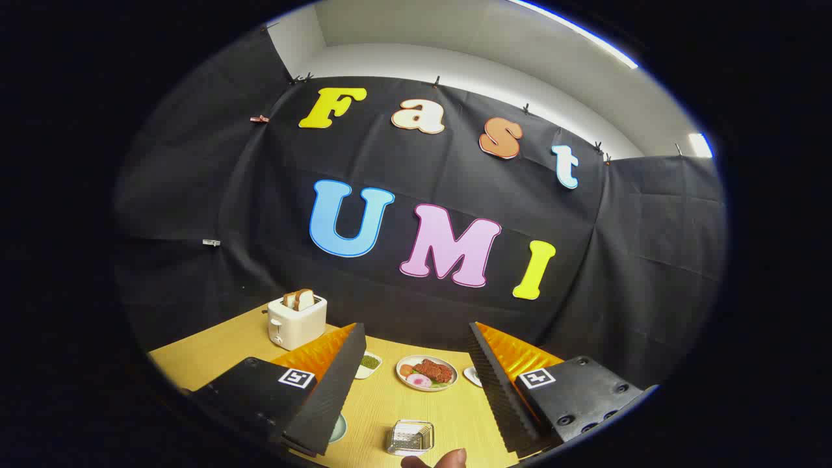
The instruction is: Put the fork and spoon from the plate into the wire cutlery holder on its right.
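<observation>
My gripper is open, held high above the wooden table, with nothing between its fingers. Low between the fingers stands the wire cutlery holder, seen from above. To its left, a sliver of a pale green plate peeks out beside the left finger, which covers most of it. I cannot tell what lies on that plate. A person's fingertips show just in front of the holder.
A white toaster with two bread slices stands at the back left. Beyond the holder sits a white plate of food, flanked by a small dish with green bits and another small white dish.
</observation>
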